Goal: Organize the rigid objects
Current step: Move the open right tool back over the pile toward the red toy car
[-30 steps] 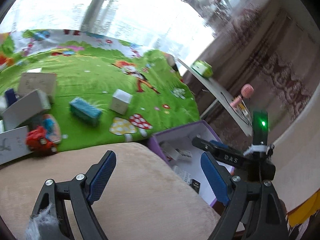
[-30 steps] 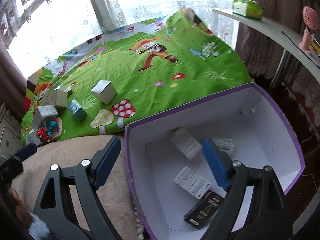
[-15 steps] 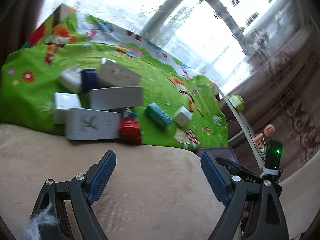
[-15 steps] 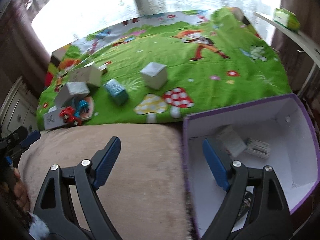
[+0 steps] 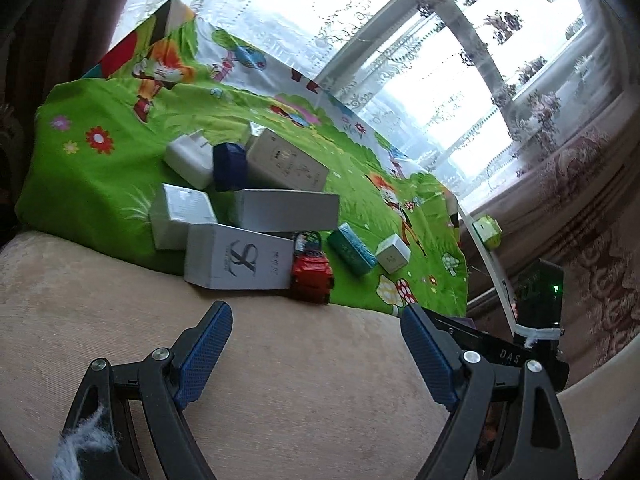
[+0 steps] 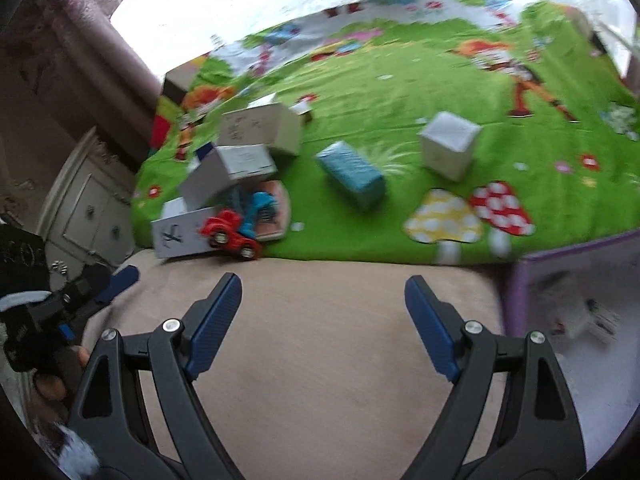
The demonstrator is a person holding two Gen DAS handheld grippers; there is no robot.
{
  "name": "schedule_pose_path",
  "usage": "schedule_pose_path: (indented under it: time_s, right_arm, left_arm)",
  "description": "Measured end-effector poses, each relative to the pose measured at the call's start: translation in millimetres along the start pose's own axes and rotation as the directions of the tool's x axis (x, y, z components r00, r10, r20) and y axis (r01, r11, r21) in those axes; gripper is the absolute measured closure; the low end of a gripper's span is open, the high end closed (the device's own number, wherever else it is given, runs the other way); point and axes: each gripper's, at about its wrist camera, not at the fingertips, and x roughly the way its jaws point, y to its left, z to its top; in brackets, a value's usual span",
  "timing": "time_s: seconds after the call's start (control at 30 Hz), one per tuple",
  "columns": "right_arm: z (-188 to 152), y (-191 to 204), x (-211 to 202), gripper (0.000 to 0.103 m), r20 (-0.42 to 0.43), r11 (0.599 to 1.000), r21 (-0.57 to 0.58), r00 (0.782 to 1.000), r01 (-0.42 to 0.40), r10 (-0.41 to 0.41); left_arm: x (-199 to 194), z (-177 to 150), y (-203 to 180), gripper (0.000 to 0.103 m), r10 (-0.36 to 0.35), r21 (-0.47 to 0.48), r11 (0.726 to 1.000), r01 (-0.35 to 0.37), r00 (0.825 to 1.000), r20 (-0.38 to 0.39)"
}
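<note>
Several boxes lie on a green cartoon mat point(image 5: 100, 184): a white box with a black logo point(image 5: 236, 262), a long grey box point(image 5: 284, 210), a dark blue box point(image 5: 229, 166), a teal box point(image 5: 352, 249) and a small white cube point(image 5: 393, 254). A red toy car point(image 5: 312, 276) sits at the mat's near edge, also in the right wrist view point(image 6: 232, 236). My left gripper point(image 5: 316, 344) is open and empty over the beige cushion point(image 5: 280, 380). My right gripper point(image 6: 322, 312) is open and empty, the teal box point(image 6: 352, 174) and white cube point(image 6: 448, 144) beyond it.
A purple-rimmed white box point(image 6: 516, 300) with small packages inside stands at the right of the cushion. A white cabinet point(image 6: 88, 208) is at the left. A window is behind the mat. A shelf with a green box point(image 5: 487, 231) is at the right.
Both grippers swung left, away from the purple box toward the pile of boxes and the toy car. Both stayed open and empty.
</note>
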Motion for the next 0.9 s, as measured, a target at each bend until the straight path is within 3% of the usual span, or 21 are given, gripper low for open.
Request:
schedule_pose_path:
  time_s: [0.23, 0.57, 0.9]
  right_arm:
    - [16, 23, 30, 0.017, -0.064, 0.993, 0.002, 0.991, -0.117, 0.117]
    - [42, 32, 73, 0.017, -0.127, 0.958, 0.125, 0.953, -0.260, 0.275]
    - [54, 37, 97, 0.017, -0.164, 0.944, 0.166, 0.936, -0.286, 0.312]
  left_arm:
    - [-3, 3, 17, 0.016, 0.005, -0.052, 0.999, -0.005, 1.000, 0.010]
    - [-3, 3, 20, 0.016, -0.003, -0.070, 0.998, 0.004, 1.000, 0.008]
    - [-2, 2, 20, 0.016, -0.005, -0.072, 0.997, 0.005, 1.000, 0.009]
